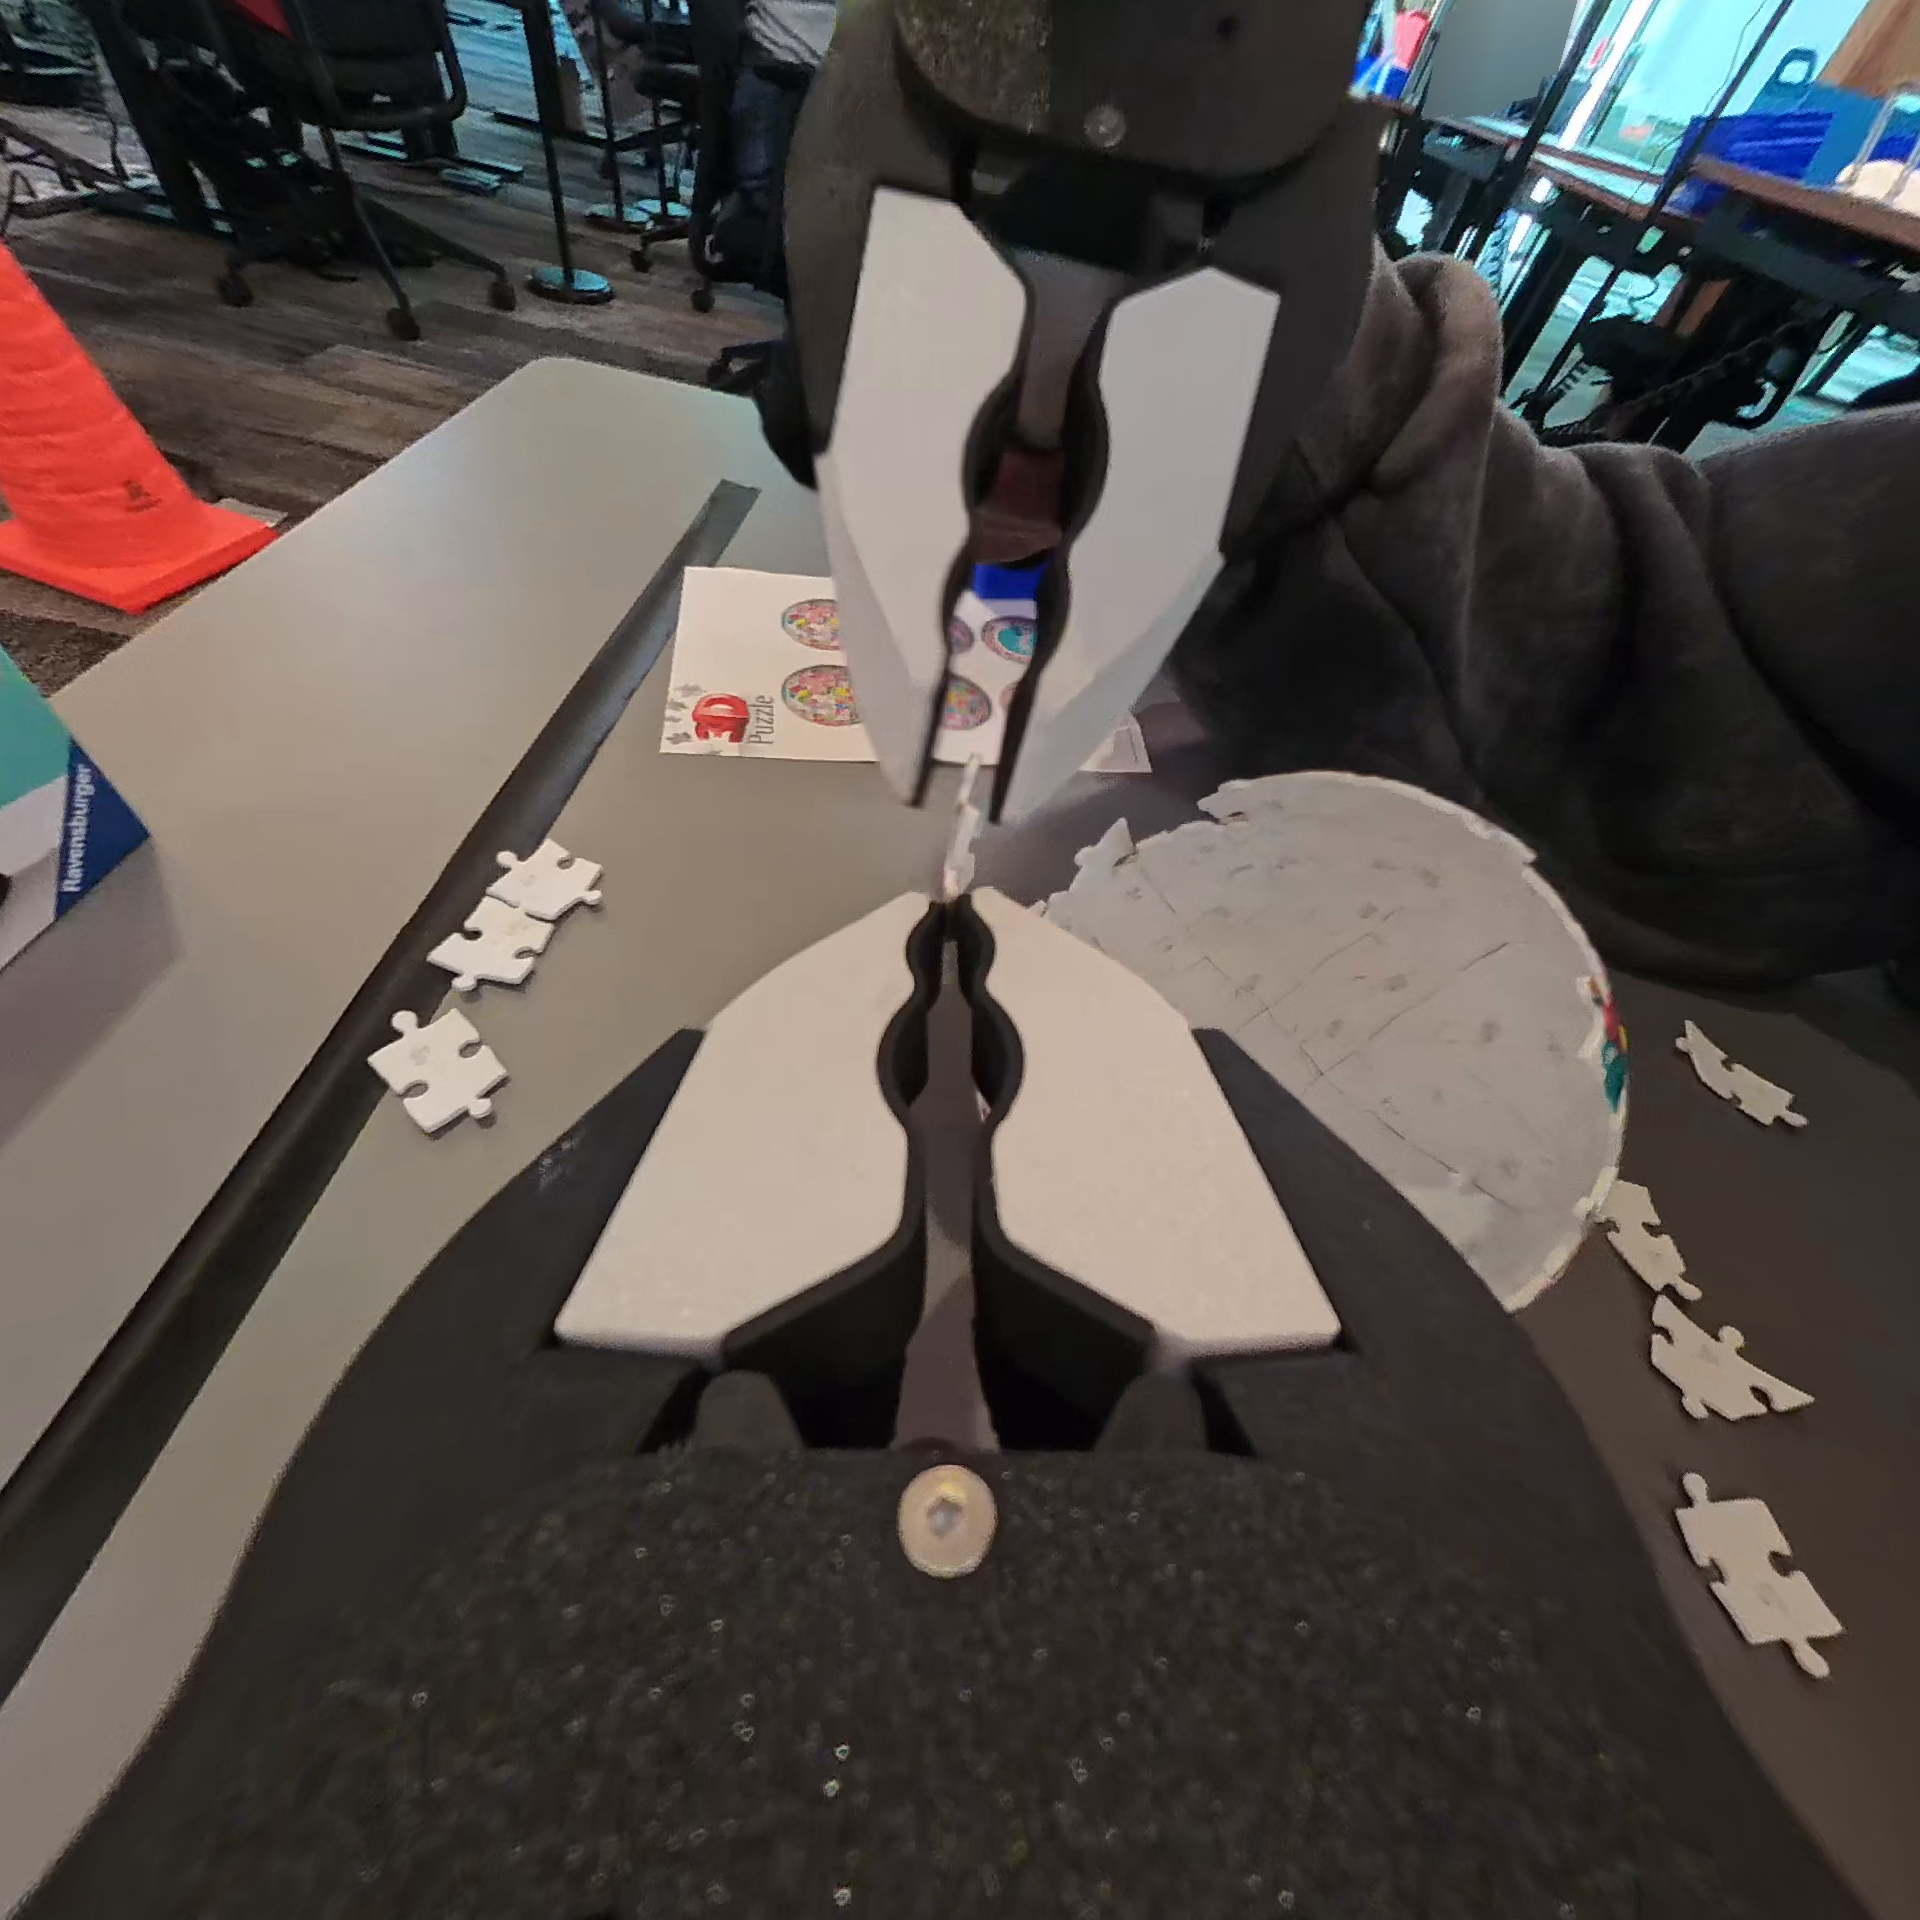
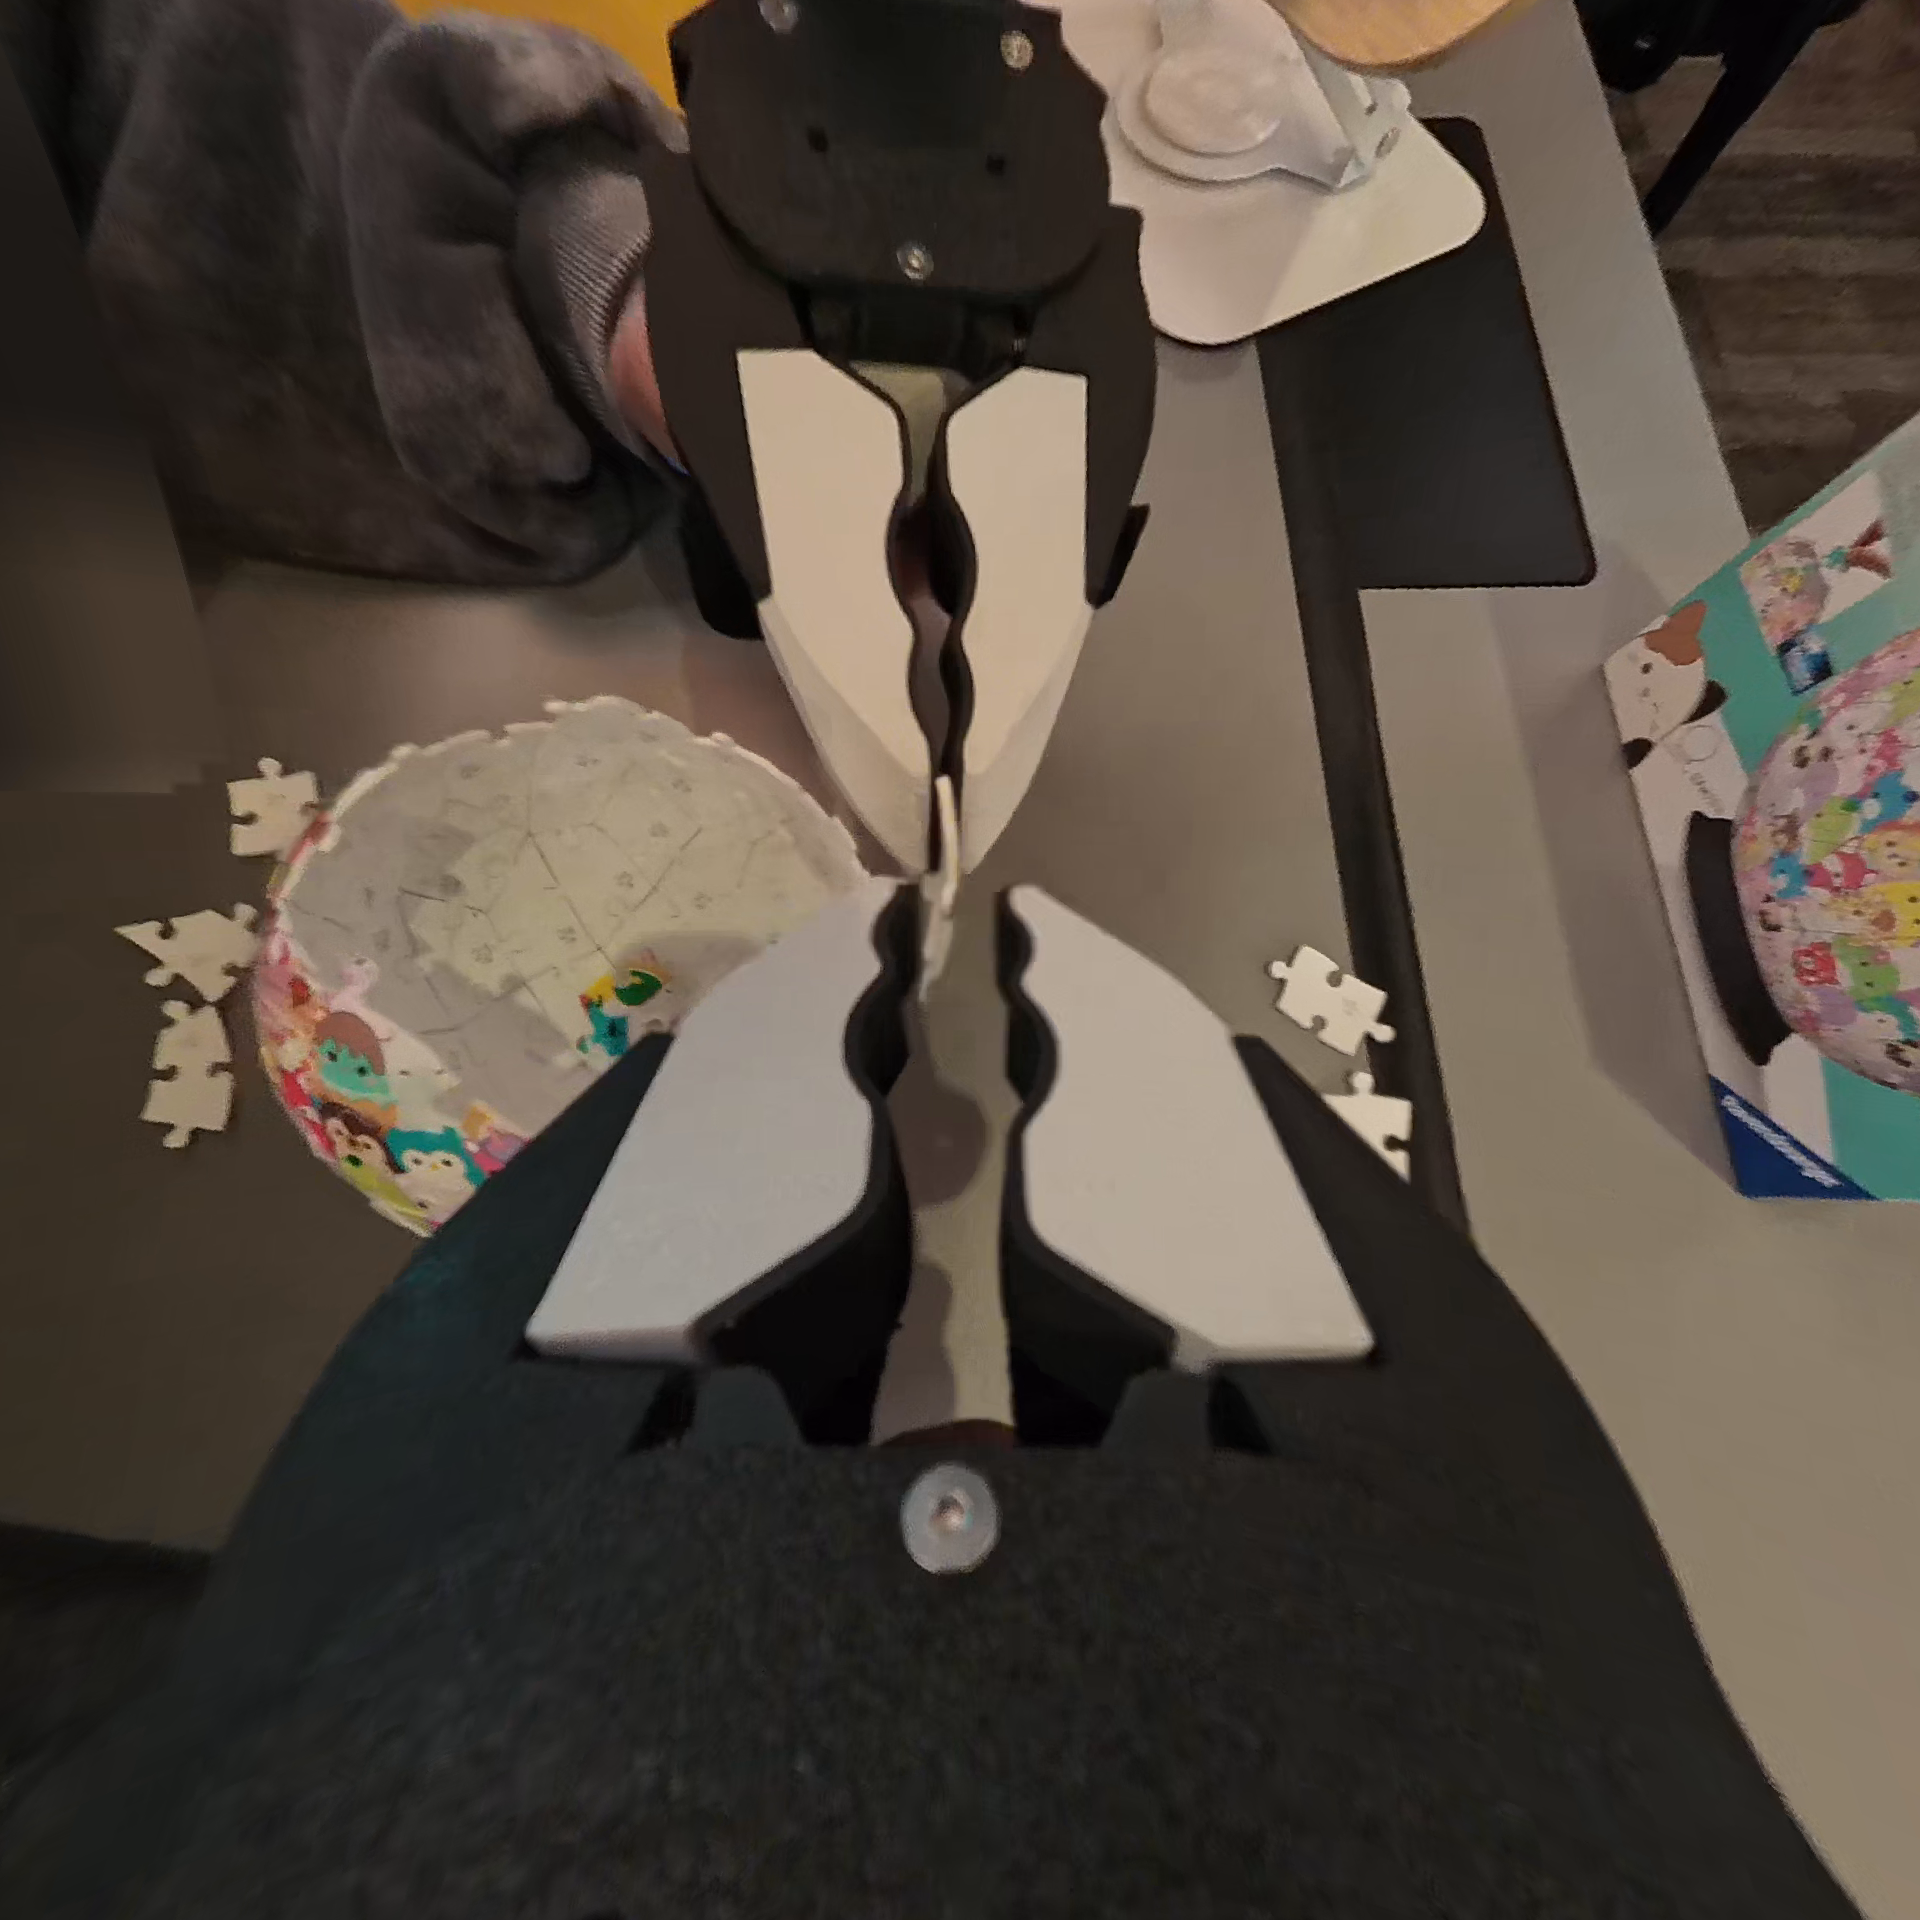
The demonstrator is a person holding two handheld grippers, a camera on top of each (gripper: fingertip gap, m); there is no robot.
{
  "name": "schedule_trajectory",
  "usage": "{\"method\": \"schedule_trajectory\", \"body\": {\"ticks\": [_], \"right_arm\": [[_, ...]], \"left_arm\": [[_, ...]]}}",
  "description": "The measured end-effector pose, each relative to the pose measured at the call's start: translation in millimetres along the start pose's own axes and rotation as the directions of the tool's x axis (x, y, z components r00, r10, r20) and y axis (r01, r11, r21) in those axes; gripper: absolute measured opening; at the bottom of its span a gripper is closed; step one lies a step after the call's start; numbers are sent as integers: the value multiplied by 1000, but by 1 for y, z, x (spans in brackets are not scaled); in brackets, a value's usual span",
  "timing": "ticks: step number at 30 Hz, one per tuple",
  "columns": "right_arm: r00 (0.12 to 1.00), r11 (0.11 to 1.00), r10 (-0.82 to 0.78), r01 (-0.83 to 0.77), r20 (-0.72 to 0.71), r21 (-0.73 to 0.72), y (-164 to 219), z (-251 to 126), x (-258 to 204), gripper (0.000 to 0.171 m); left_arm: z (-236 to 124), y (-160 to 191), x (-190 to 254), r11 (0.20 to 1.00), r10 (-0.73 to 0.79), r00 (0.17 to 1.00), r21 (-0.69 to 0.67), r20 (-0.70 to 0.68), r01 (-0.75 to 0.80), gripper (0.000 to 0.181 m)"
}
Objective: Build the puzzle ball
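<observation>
A white puzzle piece [image 1: 964,842] hangs edge-on between the two grippers, which face each other tip to tip above the dark table. My left gripper [image 1: 948,906] is shut on the piece's near end. My right gripper [image 2: 953,902] is open a little, with the piece [image 2: 940,925] between its fingers, close to its left finger. The half-built puzzle ball [image 1: 1351,987] lies on its side to the right in the left wrist view. In the right wrist view the ball [image 2: 540,883] is at the left, showing its white inside and colourful outer rim.
Loose white pieces lie left [image 1: 488,945] and right [image 1: 1714,1361] of the ball, with more [image 2: 197,945] [image 2: 1330,1003] on either side in the right wrist view. An instruction sheet [image 1: 769,665], the puzzle box [image 2: 1818,883], an orange cone [image 1: 73,416] and a grey sleeve [image 1: 1558,623] surround the area. The grippers are tip to tip, or close to it.
</observation>
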State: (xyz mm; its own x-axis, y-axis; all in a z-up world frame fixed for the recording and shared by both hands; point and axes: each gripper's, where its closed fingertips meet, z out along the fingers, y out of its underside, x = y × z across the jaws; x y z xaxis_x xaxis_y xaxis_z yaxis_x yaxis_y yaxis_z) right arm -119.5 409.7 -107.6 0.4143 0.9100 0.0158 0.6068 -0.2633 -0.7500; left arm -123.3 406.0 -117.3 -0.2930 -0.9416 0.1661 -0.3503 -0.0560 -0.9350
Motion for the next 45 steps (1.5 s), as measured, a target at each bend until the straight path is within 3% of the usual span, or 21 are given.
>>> {"method": "schedule_trajectory", "body": {"ticks": [1,7,16,19,24,26,30,37,45], "right_arm": [[999,1000,-26,26,-23,-17,0,-1,1,19],[973,977,-196,183,-120,-113,-6,-3,-5,4],[982,970,-170,152,-87,-189,2,0,-11,2],[984,967,-160,140,-81,-212,6,-3,-13,2],[994,958,-104,94,-21,-272,20,11,-20,2],[994,953,-105,96,-16,-286,24,15,-19,2],[996,961,-93,86,-11,-264,25,20,-18,2],[996,960,-90,81,-23,-268,28,23,-15,2],[994,955,-107,93,-34,-281,29,25,-15,2]], "left_arm": [[0,0,0,1000,5,1000,-12,5,-5,2],[6,6,5,997,32,999,-66,8,-32,2],[5,2,11,999,47,998,-19,-46,-47,3],[-7,-3,3,999,-6,997,44,-83,10,23],[-15,2,-8,986,-156,973,38,-171,164,39],[-11,10,-16,981,-184,972,29,-146,190,33],[7,39,-29,983,-172,983,-77,-69,167,0],[34,52,-11,979,-115,984,-183,-137,89,0],[34,50,-10,981,-115,981,-174,-157,87,0]]}}
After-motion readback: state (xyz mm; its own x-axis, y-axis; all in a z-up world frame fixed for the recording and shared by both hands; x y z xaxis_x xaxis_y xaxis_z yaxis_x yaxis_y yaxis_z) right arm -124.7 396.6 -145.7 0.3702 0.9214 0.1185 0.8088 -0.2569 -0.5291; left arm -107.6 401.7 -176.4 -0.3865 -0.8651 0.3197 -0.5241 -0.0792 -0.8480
